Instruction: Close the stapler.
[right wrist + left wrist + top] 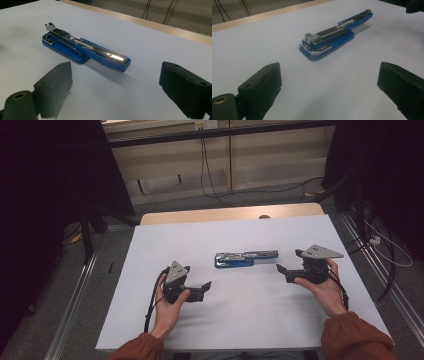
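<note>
A blue stapler (245, 258) with a silver metal top lies flat in the middle of the white table (150, 320), swung fully open. My left gripper (204, 287) rests to its lower left, held in a hand, open with nothing between its jaws. In the left gripper view the stapler (335, 36) lies ahead, beyond the wide-apart jaws. My right gripper (284, 271) sits to the stapler's right, also open and empty. The right gripper view shows the stapler (85, 48) ahead and slightly left of its spread jaws.
The table's wooden far edge (230, 213) shows beyond the white sheet. Black cables (210, 175) hang on the wall and floor behind. Dark stands and rails flank both sides. Bare white surface surrounds the stapler.
</note>
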